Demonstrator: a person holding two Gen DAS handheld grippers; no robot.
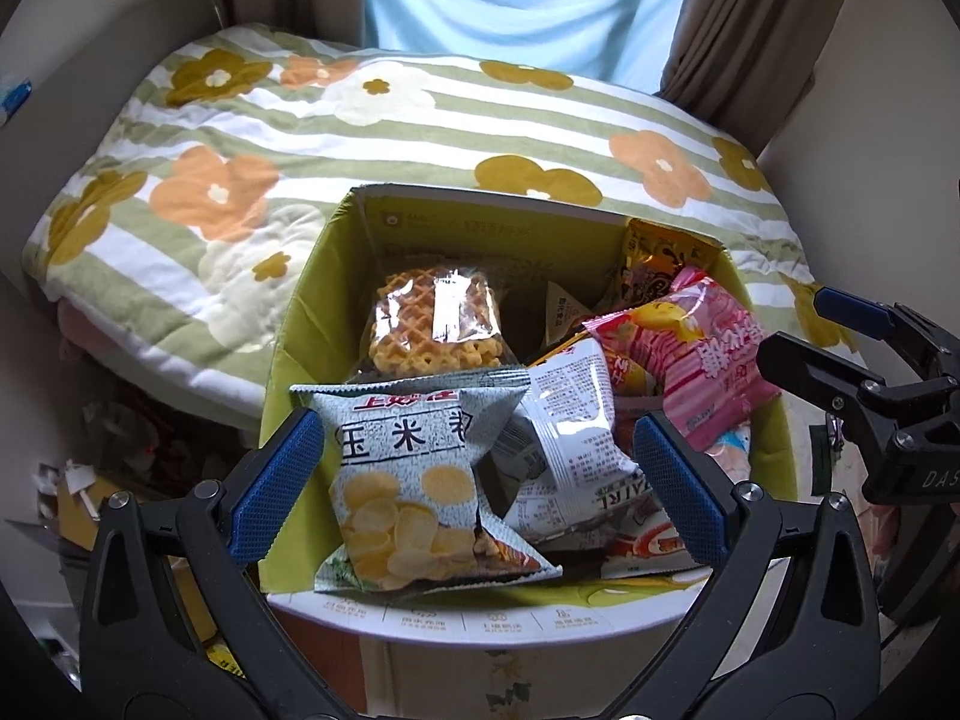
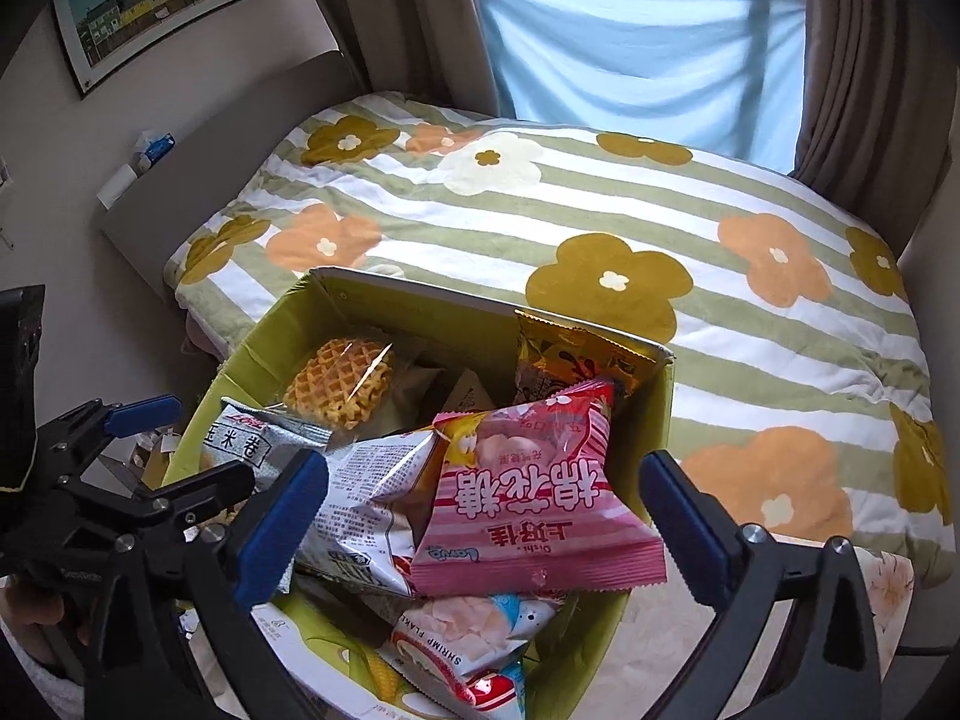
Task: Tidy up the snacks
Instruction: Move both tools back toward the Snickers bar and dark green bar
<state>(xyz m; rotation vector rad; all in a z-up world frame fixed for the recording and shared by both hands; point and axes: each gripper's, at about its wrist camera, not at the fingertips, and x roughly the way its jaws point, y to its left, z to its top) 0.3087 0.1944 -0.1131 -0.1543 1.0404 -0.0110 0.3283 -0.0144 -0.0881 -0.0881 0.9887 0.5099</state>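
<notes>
A green cardboard box full of snack packs stands in front of the bed. On top lie a grey corn-chip bag, a white printed bag, a pink marshmallow bag, a clear waffle pack and an orange pack. My left gripper hangs open over the corn-chip and white bags, pads clear of them. My right gripper stands open around the pink bag without pressing on it.
A bed with a striped flowered blanket lies behind the box. Curtains and a blue cloth hang at the window beyond. Clutter sits on the floor left of the box. A framed picture hangs on the left wall.
</notes>
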